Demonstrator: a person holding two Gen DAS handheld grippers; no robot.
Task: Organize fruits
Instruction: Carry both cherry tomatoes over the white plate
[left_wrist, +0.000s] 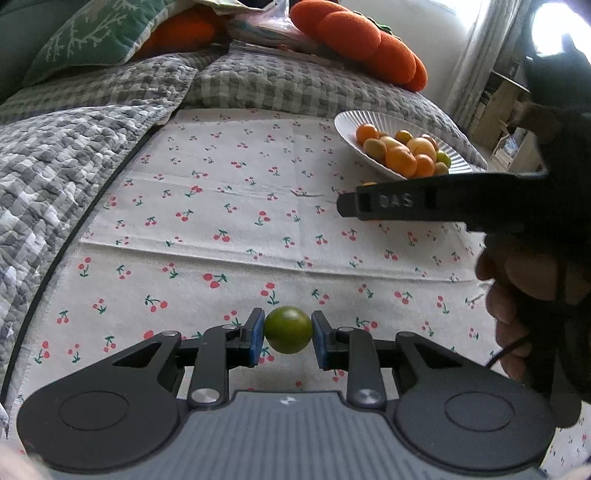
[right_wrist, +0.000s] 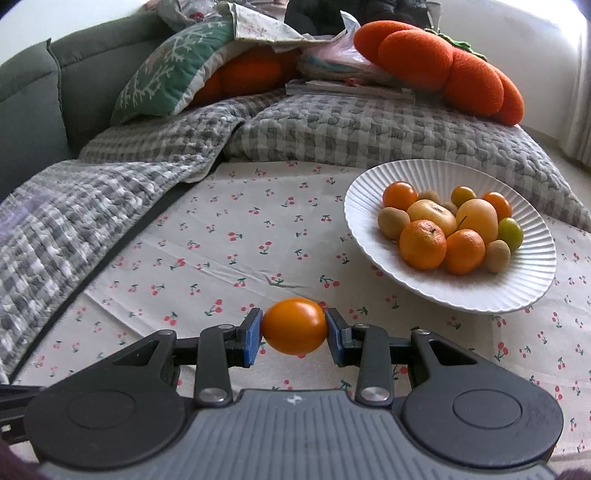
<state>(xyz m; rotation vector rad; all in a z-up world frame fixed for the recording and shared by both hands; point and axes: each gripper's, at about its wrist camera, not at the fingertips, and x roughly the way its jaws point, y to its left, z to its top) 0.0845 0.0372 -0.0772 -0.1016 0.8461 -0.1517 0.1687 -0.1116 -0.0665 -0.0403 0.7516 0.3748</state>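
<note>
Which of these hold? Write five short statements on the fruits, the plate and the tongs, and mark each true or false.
1. The left tongs are shut on a green fruit. True.
2. The right tongs stand open and hold nothing. False: they are shut on an orange fruit.
3. The white ribbed plate holds a pile of fruits. True.
4. The plate stands on the grey checked blanket. False: it stands on the cherry-print cloth.
5. Only orange fruits lie on the plate. False: a green fruit on the plate and brownish ones lie there too.
</note>
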